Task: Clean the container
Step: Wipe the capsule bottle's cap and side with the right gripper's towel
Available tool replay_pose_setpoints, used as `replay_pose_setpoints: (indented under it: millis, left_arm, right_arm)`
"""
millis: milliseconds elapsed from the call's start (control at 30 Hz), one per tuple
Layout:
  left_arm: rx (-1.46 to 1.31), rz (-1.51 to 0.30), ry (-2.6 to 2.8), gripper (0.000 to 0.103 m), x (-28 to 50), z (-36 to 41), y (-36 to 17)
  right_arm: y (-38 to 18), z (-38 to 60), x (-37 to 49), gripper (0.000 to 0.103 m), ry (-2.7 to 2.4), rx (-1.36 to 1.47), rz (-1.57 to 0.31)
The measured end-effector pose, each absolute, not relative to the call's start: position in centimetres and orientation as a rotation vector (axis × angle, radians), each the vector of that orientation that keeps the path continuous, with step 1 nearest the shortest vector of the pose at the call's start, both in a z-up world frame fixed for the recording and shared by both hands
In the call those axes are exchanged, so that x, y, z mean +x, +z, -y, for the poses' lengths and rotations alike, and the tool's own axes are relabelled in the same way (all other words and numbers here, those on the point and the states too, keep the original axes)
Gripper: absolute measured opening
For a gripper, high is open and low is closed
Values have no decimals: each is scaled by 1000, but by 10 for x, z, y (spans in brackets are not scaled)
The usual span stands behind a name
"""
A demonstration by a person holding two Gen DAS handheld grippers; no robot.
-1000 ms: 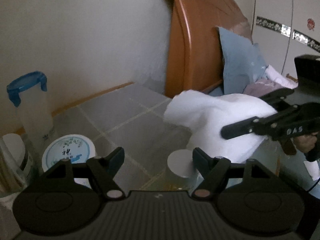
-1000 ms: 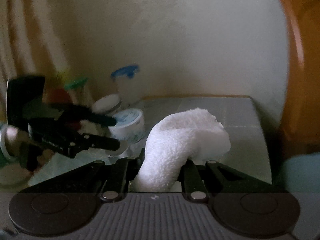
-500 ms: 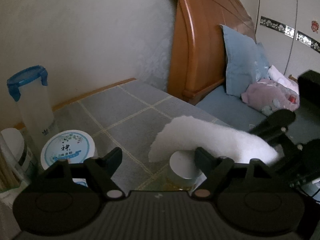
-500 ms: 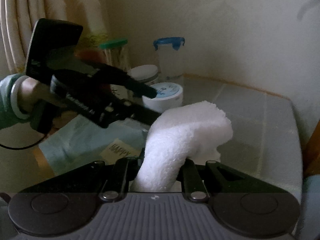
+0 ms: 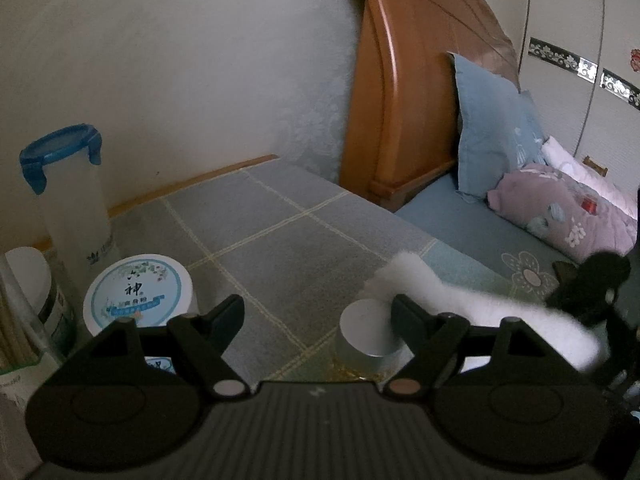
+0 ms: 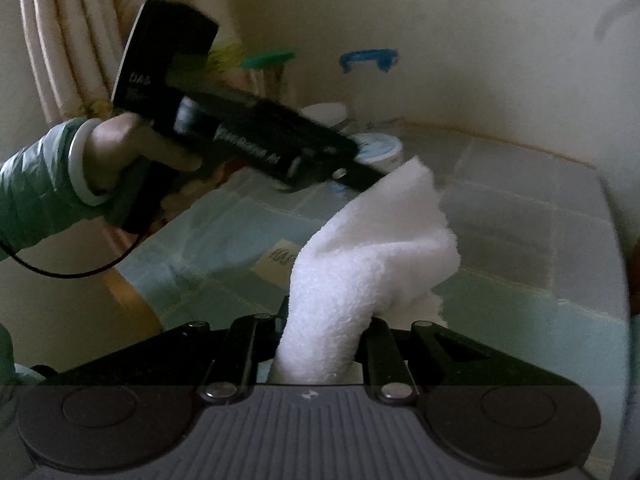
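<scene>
Our right gripper (image 6: pixel 324 344) pinches the soft white cloth (image 6: pixel 372 256); our left gripper (image 5: pixel 316 312) stands spread and empty. The small round container (image 5: pixel 368 336) sits at 5 o'clock by its right finger, under the cloth's tip. We judge it light, rigid and slippery; grip its sides.

place: home bedroom, likely — wooden headboard (image 5: pixel 404 92) | blue pillow (image 5: pixel 486 128) | bedside table (image 5: pixel 280 236)

Small round white-lidded container (image 5: pixel 370 336) upright on grey checked tabletop, white cloth (image 5: pixel 472 304) draped alongside.
</scene>
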State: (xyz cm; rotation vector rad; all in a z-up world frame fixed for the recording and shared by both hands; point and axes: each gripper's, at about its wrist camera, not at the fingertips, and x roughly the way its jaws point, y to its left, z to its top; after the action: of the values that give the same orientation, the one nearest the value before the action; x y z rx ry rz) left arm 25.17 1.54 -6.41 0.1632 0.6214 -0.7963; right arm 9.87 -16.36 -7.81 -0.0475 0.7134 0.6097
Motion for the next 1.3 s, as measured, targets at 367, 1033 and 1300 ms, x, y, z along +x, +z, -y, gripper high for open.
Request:
replay_pose_setpoints:
  millis: [367, 1033, 1300]
  left_arm:
    - [146, -631, -792, 84, 254, -17, -66]
    - [137, -633, -788, 87, 249, -18, -65]
    - [150, -628, -784, 87, 249, -16, -64]
  right_arm:
    - [-50, 203, 146, 18, 406, -116, -650]
    - [-72, 161, 124, 20, 577, -151, -708]
    - [-75, 150, 100, 20, 637, -91, -715]
